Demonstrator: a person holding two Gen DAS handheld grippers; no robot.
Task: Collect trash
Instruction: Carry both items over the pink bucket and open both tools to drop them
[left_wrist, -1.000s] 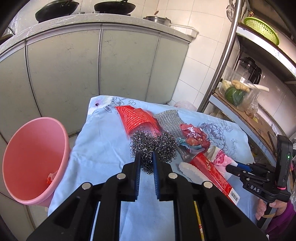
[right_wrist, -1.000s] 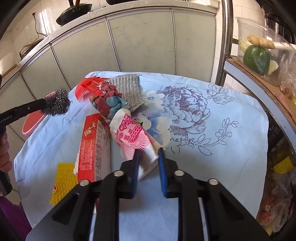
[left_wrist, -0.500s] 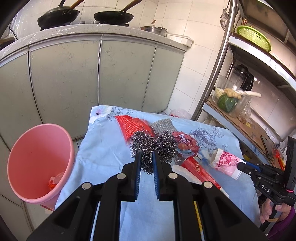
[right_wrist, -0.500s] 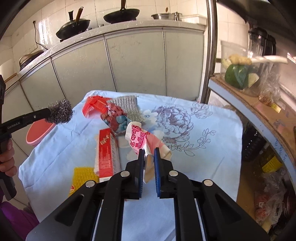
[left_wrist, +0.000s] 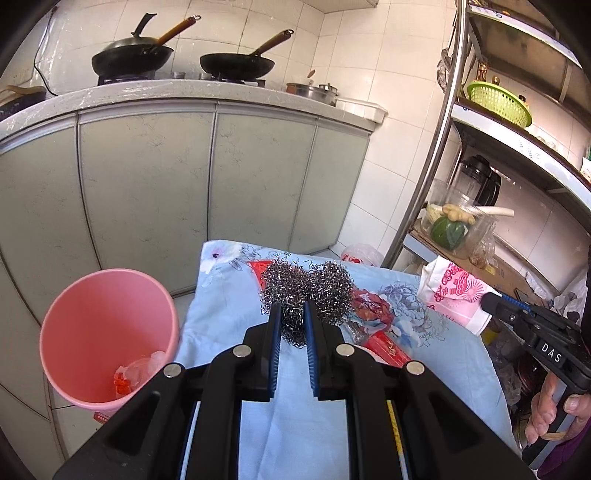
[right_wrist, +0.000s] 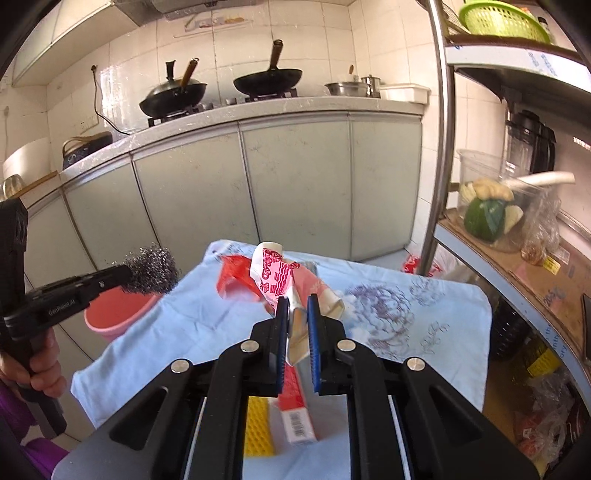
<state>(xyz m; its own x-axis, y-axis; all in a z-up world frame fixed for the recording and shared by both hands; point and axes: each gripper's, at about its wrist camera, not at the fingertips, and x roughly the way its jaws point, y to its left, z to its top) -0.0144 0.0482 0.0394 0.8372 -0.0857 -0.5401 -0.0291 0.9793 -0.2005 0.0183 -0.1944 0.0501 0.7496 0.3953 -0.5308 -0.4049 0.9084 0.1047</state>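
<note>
Left tool (left_wrist: 291, 317): jaws narrow, clamped on a wad of steel wool (left_wrist: 306, 290), which is lifted clear of the tabletop (left_wrist: 229, 295). In the right wrist view the same wad (right_wrist: 153, 269) sticks out from the tip of the left tool at far left, above the rim of the pink bin (right_wrist: 114, 312).

Right tool (right_wrist: 298, 314): jaws have just been closing and now stand narrow, pinching a crumpled pink-and-white paper wrapper (right_wrist: 280, 280). The wrapper is raised off the cloth; in the left wrist view it (left_wrist: 452, 295) hangs at the right tool's tip, right of the tabletop.

Pink bin (left_wrist: 107, 332) stands on the floor just left of the tabletop, open end up, with a few scraps at the bottom.

Still on the blue floral cloth: a red wrapper (right_wrist: 236, 278) at the far side, a red carton with barcode (right_wrist: 297, 417) near the right tool, a yellow ribbed piece (right_wrist: 256, 424) just left of the carton. More crumpled red packaging (left_wrist: 369, 306) lies right of the steel wool in the left wrist view.

A hand (right_wrist: 40, 369) grips the left tool's handle; fingers (left_wrist: 543, 410) wrap the right one.
</note>
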